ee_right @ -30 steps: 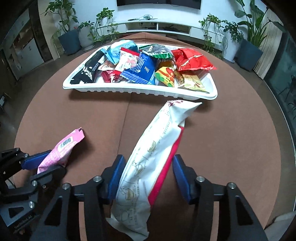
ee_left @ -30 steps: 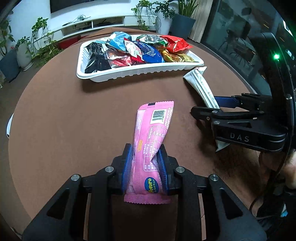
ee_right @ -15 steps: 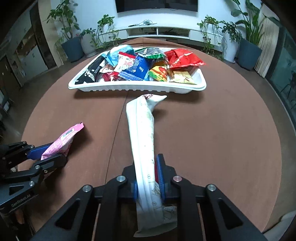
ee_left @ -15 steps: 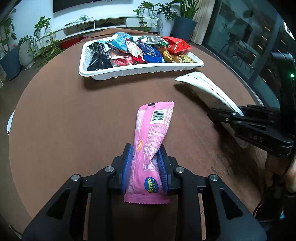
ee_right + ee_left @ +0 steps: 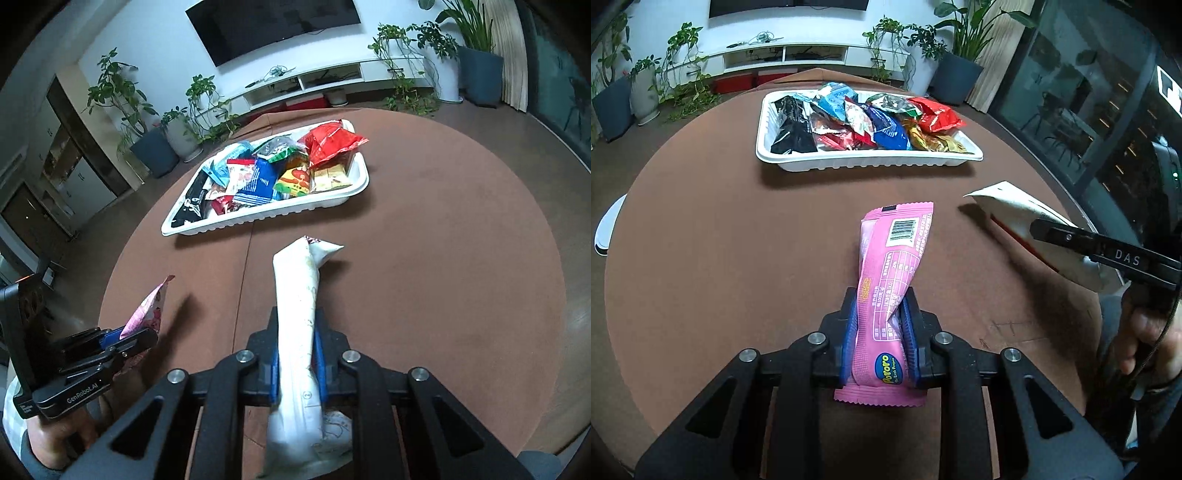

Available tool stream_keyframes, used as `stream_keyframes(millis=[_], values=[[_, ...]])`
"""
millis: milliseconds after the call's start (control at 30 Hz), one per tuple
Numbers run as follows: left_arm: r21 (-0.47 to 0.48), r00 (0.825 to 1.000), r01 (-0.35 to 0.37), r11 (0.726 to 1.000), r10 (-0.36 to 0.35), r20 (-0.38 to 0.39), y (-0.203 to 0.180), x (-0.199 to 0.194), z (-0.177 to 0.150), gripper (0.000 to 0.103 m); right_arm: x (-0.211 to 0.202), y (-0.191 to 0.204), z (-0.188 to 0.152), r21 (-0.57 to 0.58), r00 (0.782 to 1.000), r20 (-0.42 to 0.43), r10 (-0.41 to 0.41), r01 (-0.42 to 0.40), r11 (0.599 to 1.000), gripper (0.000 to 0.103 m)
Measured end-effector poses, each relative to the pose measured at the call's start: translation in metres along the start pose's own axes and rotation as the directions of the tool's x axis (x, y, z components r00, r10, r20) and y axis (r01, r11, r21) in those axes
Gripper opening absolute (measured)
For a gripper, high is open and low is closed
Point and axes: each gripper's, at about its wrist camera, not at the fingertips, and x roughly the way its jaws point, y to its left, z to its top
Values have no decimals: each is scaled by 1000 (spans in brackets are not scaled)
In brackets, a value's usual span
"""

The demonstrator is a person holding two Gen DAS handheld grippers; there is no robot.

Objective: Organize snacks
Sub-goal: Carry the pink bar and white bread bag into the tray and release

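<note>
You had two grippers up: the left gripper pinched one pink snack packet, the right gripper pinched one white snack packet. One white tray sat on one round brown table. Its heaped packets overlapped too much for you to count exactly.

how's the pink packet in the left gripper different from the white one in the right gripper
The pink packet is bright pink with a barcode and a blue logo; the white packet is pale with faint drawings and a red edge. The white packet looks longer and reaches farther past its gripper than the pink packet. Shared: each is clamped near its lower end, the pink in the left gripper, the white in the right gripper, both off the white tray.
</note>
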Motion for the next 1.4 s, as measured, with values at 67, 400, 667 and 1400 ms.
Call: stream_keyframes(millis=[67, 400, 667, 1400], values=[[8, 1000, -1, 1000, 1, -6, -4, 0, -2, 20, 2, 0, -2, -6, 1000, -11, 4, -4, 1000, 16], [2, 1000, 14, 1000, -14, -5, -7, -2, -9, 19, 2, -3, -12, -23, 999, -29, 33, -34, 999, 15], [-23, 998, 55, 998, -54, 31, -9, -17, -7, 19, -15, -8, -13, -17, 998, 12, 56, -55, 998, 14], [-60, 979, 26, 998, -13, 204, 41, -76, 127, 19, -79, -41, 110, 20, 972, 226, 58, -64, 998, 15]])
